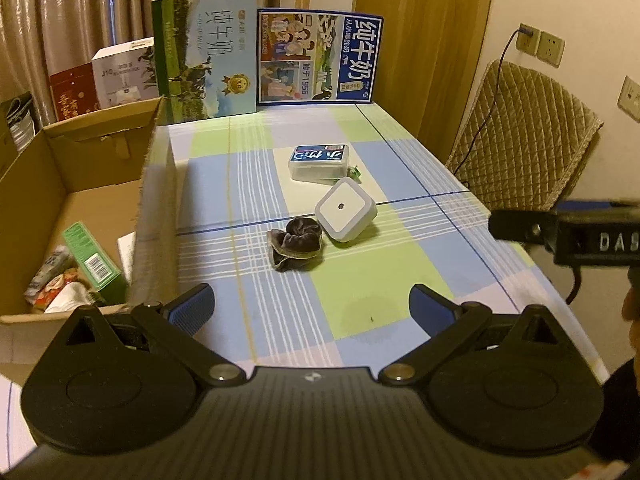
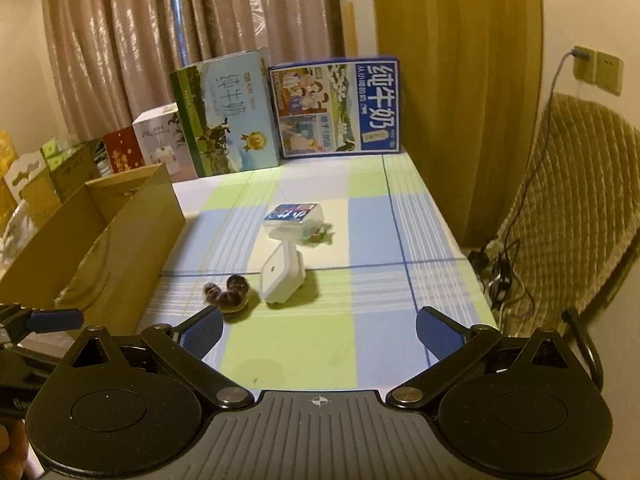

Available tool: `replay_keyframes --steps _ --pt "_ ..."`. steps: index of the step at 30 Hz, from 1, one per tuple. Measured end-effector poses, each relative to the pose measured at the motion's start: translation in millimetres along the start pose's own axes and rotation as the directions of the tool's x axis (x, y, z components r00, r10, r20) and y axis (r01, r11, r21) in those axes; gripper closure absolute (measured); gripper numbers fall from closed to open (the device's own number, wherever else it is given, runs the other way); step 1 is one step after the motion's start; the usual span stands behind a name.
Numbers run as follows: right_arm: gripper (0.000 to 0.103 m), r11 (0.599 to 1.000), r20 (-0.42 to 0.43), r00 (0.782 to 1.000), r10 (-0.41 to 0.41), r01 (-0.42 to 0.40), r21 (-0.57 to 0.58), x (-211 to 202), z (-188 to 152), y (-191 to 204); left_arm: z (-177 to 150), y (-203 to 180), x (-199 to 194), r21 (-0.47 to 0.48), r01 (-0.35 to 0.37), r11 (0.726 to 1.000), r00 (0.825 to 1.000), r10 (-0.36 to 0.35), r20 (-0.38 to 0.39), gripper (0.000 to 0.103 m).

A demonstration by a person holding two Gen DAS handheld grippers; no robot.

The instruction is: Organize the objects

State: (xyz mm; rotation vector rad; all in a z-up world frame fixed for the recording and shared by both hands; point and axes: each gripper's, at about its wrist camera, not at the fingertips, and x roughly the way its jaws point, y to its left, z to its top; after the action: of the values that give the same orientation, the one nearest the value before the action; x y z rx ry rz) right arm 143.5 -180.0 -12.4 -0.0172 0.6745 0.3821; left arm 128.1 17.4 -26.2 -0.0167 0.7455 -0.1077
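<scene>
On the checked tablecloth [image 1: 392,280] lie a dark velvet scrunchie [image 1: 296,242] [image 2: 227,293], a white square night light [image 1: 346,211] [image 2: 282,274] and a clear plastic box with a blue label [image 1: 320,161] [image 2: 294,218]. A small green thing [image 1: 355,172] peeks out beside that box. My left gripper [image 1: 312,308] stands open, low over the cloth, short of the scrunchie. My right gripper [image 2: 320,334] is also open and empty, nearer the table's front edge. An open cardboard box [image 1: 100,184] [image 2: 132,220] at the left holds a green carton [image 1: 96,264] and several packets.
Two milk cartons [image 1: 208,56] [image 1: 320,56] stand along the table's far edge, with more boxes [image 1: 120,72] behind the cardboard box. A padded chair [image 1: 528,132] with a cable stands right of the table. Curtains hang behind.
</scene>
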Motion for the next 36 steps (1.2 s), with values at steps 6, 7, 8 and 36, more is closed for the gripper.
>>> replay_keyframes --steps 6,7,8,36 --pt "0.018 0.996 -0.033 0.999 0.030 -0.032 -0.079 37 4 -3 -6 -7 37 0.025 -0.033 0.999 0.999 0.033 0.007 0.007" --pt "0.022 0.995 -0.041 0.999 0.035 -0.038 -0.096 46 5 -2 -6 -8 42 0.028 -0.036 0.999 0.999 0.035 0.007 0.009" --pt "0.025 0.993 -0.045 0.998 0.039 -0.044 -0.113 53 4 -1 -6 -8 49 0.029 -0.039 0.999 0.999 0.039 0.007 0.010" --pt "0.036 0.902 -0.168 0.983 0.076 -0.140 -0.409 211 2 39 -14 13 137 0.039 -0.108 0.993 0.994 0.109 -0.015 0.025"
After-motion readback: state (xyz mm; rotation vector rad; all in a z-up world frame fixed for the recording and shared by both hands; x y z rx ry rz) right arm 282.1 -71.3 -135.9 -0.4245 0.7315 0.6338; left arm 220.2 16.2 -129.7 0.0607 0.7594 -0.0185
